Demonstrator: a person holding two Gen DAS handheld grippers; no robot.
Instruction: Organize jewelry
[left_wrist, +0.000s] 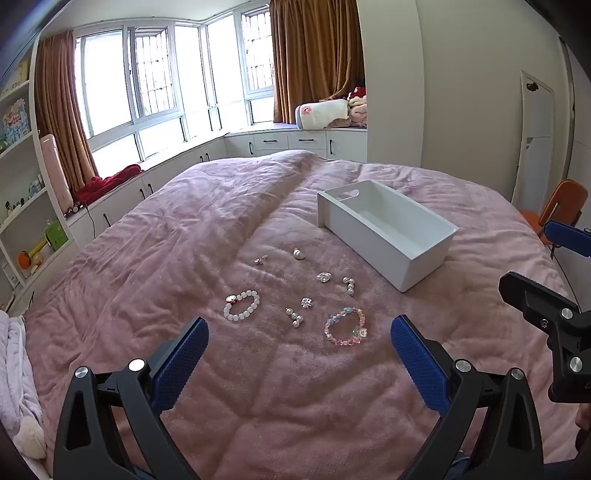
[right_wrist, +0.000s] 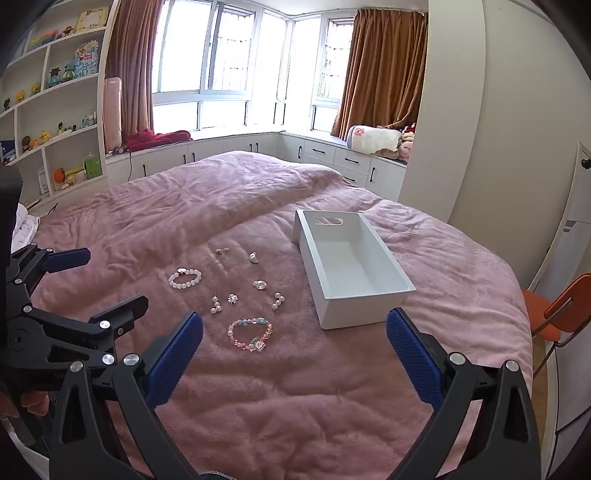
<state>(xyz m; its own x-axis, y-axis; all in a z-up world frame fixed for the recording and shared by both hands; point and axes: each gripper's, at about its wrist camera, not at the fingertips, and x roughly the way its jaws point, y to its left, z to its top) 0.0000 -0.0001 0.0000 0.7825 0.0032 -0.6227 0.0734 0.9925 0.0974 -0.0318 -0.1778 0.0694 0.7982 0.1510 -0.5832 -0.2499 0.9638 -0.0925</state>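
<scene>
Both grippers' fingers (left_wrist: 417, 365) spread, grasping nothing; bracelet (right_wrist: 250, 334) lying just ahead of right gripper (right_wrist: 294, 349), box (right_wrist: 354, 269) beyond-right.

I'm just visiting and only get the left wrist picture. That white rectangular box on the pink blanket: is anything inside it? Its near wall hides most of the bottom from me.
Observer: No. The right wrist view looks down into the white rectangular box, and its floor is bare.
Operator: And the black thing at my right edge, is that the other claw?
Observer: Yes, that is the right gripper. Its blue ribbed pads stand wide apart and hold nothing.
</scene>
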